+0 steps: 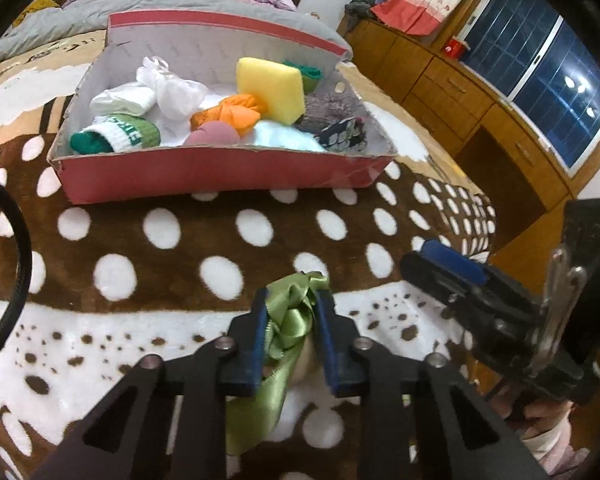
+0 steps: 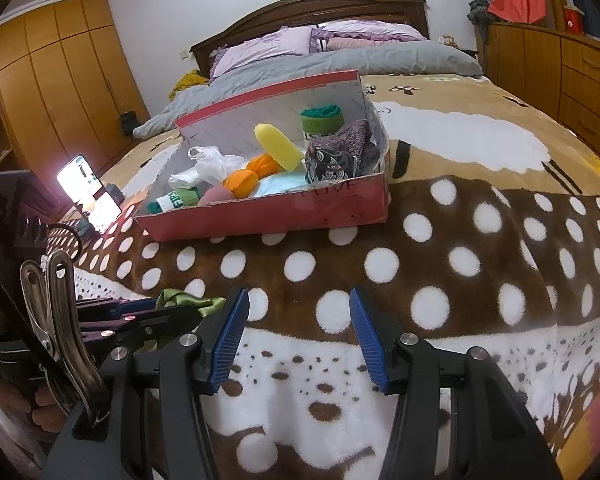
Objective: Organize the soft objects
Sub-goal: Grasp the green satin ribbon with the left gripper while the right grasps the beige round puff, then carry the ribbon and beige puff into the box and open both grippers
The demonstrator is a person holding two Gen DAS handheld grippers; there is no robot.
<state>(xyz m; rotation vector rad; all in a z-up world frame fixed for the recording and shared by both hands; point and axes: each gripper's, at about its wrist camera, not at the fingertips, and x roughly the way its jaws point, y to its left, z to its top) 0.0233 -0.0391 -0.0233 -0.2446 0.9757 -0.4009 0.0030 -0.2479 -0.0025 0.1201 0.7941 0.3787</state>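
The left gripper (image 1: 292, 300) is clenched on a green ribbon (image 1: 294, 316) low over the spotted blanket (image 1: 220, 240), its blue pads (image 1: 260, 332) pressing the satin from both sides. Just beside it, the right gripper (image 2: 298, 304) hangs released, nothing between its fingers. Beyond them the red box (image 1: 220, 172) holds a yellow sponge (image 1: 272, 90), socks and other soft things

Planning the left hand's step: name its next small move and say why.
Probably lift the green ribbon and carry it toward the red box. The left gripper has its jaws shut on it, and the other soft things already lie in the box.
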